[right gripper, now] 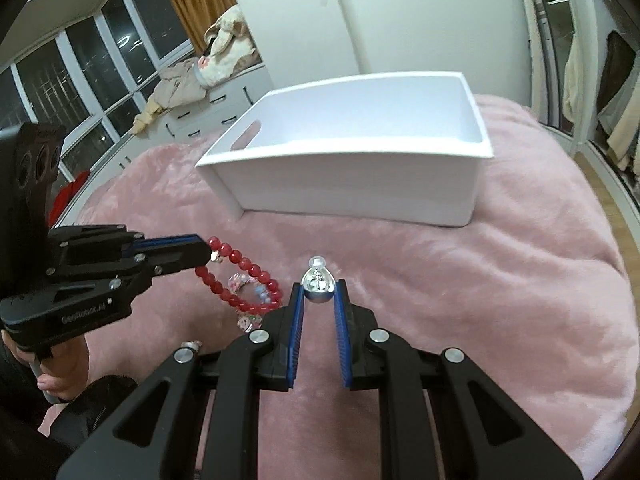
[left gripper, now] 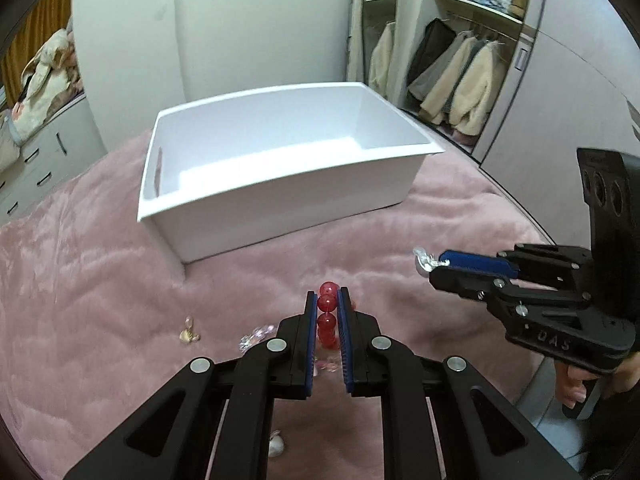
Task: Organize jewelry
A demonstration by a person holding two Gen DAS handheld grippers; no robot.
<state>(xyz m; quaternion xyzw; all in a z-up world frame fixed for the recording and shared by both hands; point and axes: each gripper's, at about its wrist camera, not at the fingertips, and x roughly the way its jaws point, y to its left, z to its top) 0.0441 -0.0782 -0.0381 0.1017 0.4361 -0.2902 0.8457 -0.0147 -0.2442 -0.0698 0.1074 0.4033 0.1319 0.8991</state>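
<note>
While the left tongs (left gripper: 327, 304) pinch the red glass-bead bracelet (right gripper: 240, 276), its loose loop dangles below them. The right tongs (right gripper: 319, 292) clamp a smooth silver metal bell charm (right gripper: 318, 286), likely slippery; grip its widest part.

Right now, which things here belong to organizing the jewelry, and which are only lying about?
Belong to the job:
- red bead bracelet, in the left gripper
- silver ornament, in the right gripper
- white bin
- loose trinkets on the pink blanket

Lying about:
- hanging coats
- plush toy
</note>
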